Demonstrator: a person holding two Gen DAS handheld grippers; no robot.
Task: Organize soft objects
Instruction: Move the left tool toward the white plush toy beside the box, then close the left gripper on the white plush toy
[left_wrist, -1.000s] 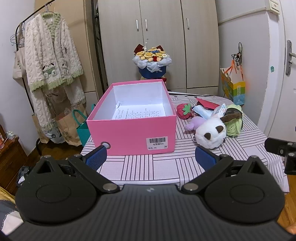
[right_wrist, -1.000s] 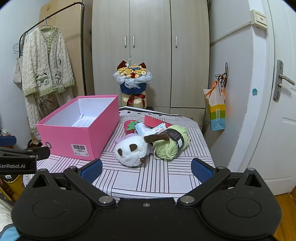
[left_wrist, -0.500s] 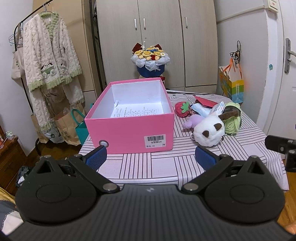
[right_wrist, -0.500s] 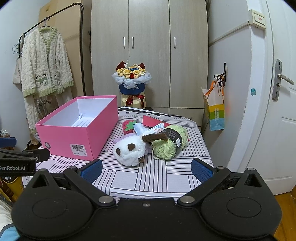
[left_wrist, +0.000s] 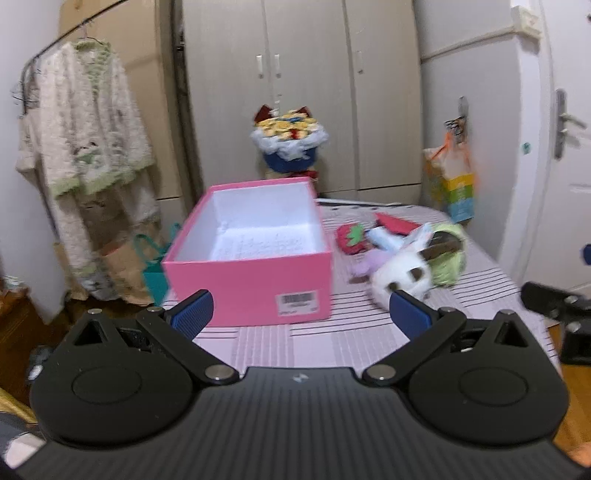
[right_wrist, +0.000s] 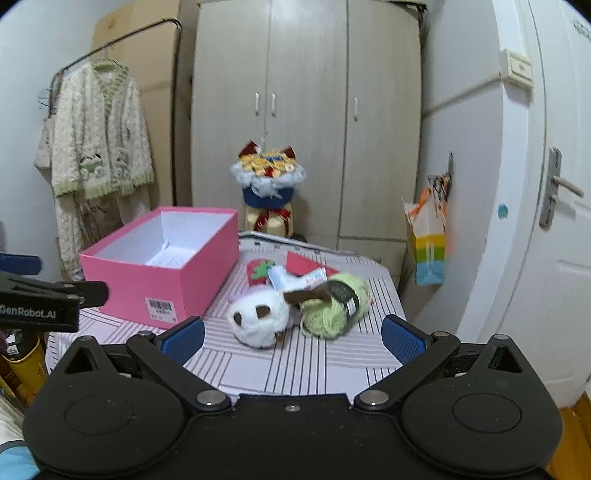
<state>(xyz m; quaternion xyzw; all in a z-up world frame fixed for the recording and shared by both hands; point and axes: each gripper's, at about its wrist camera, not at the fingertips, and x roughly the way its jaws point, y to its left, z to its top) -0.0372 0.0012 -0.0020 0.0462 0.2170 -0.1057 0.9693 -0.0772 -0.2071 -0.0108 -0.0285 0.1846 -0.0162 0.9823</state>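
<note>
From the left wrist, the left gripper (left_wrist: 301, 312) is spread wide, grasping nothing; the pink box (left_wrist: 251, 266) sits just ahead between its fingers, with the white plush (left_wrist: 400, 273) beyond its right fingertip.

From the right wrist, the right gripper (right_wrist: 293, 334) is likewise spread and empty; the white plush (right_wrist: 258, 321) and green yarn (right_wrist: 332, 306) lie ahead between its fingers, the pink box (right_wrist: 162, 266) ahead-left.

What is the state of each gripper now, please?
Left gripper: open, fingers wide apart, holding nothing.
Right gripper: open, fingers wide apart, holding nothing.

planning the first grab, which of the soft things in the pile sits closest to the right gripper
The white plush toy, at the pile's front edge facing the right gripper. The green yarn ball lies beside it slightly farther back, and the strawberry plush is behind both.
</note>
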